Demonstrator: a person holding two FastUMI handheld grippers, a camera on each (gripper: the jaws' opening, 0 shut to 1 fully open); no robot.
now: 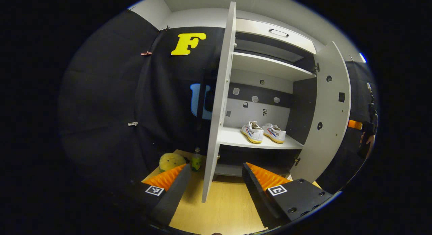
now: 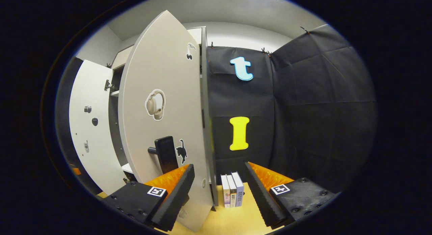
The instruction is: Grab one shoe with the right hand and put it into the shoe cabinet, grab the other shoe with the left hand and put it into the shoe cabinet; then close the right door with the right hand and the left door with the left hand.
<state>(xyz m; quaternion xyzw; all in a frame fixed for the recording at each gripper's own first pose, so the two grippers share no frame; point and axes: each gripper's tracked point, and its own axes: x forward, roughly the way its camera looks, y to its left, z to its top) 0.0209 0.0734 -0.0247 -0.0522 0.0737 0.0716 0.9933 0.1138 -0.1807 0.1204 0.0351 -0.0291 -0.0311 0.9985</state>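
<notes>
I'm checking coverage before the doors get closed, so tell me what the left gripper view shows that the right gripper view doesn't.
Left gripper view: the pair of white sneakers side by side on the cabinet shelf, a yellow plush toy and a green bottle on the floor, and the open left gripper near the left door's edge.

Right gripper view: the right door's outer face with its black handle, three upright books, and the open right gripper.

Both: the shoe cabinet with both doors open and the wooden floor.
</notes>
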